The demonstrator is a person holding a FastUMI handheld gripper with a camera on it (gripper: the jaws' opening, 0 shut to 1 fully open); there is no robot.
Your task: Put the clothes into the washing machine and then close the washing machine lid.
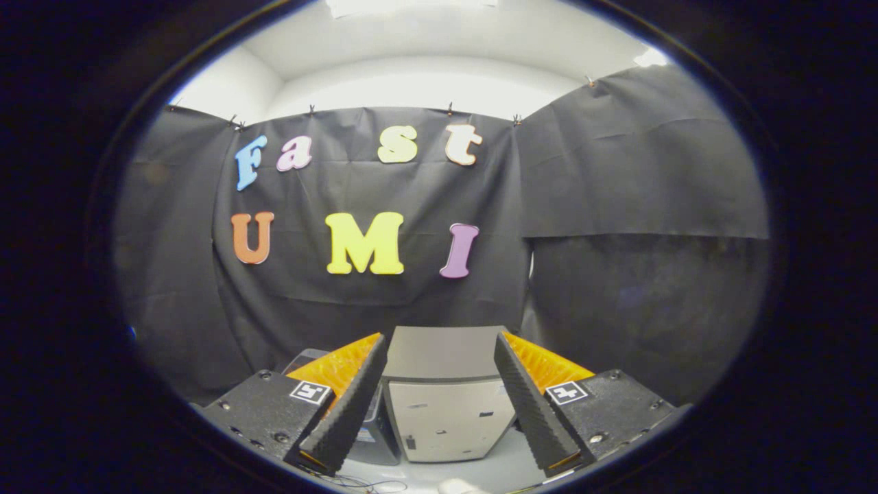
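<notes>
Washing machine [444, 405], a small toy-like box, sits on the table [507, 470] with its dark lid [442, 351] flat down on top, so nothing can go in right now. It stands just ahead of the gripper [439, 405], framed between the fingers. Fingers are wide apart, holding nothing. A bit of white cloth [459, 486] peeks near, below them.

Black cloth wall [617, 192], white wall [411, 86] and ceiling above.
</notes>
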